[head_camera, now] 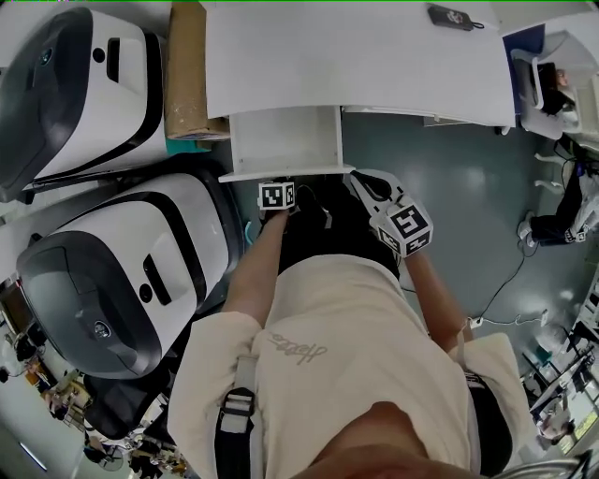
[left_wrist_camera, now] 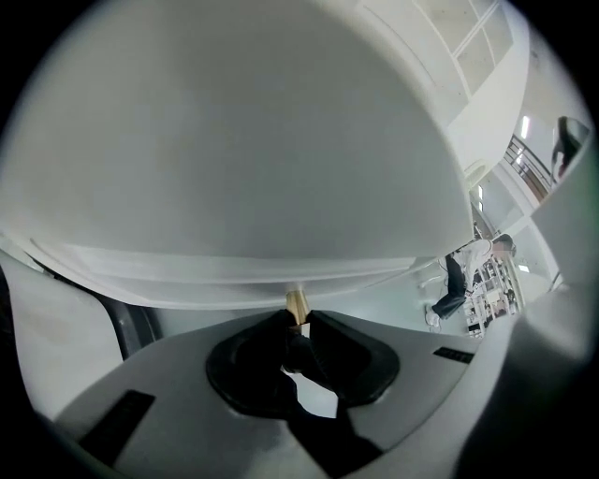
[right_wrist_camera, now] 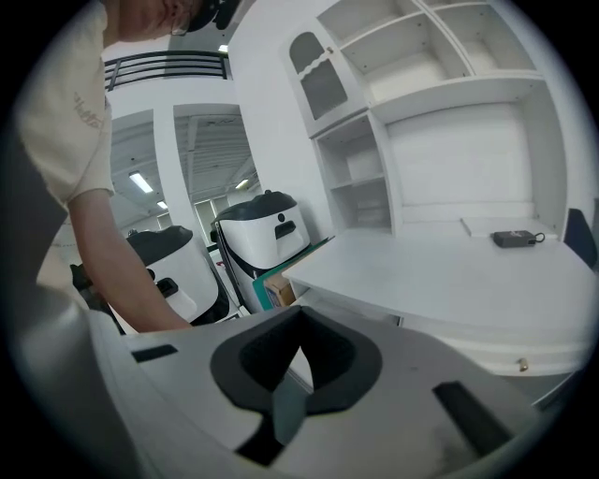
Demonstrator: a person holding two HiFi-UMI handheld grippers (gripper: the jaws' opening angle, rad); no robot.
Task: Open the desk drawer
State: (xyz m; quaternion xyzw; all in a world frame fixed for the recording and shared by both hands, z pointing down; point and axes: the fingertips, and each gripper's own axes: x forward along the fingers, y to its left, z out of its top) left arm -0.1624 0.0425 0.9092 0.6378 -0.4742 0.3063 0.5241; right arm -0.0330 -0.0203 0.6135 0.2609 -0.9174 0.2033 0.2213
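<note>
1. Fingers [left_wrist_camera: 272, 326] of the left gripper [left_wrist_camera: 299, 315] pinch a small brass knob [left_wrist_camera: 297, 303], nearly closed; the right gripper [right_wrist_camera: 300, 313], off to the right, is closed and empty.
2. Desk [head_camera: 374, 56]: white, with a small black device [head_camera: 451, 16] on top.
3. Drawer [head_camera: 285, 140]: pulled out from under the desk's front edge.

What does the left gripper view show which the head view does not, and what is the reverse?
Only the left gripper view: a small tan knob pinched by the fingers of the left gripper. Only the head view: the right gripper, the desk top with a dark device, two white-and-black machines. Both: the white drawer and the left gripper.
</note>
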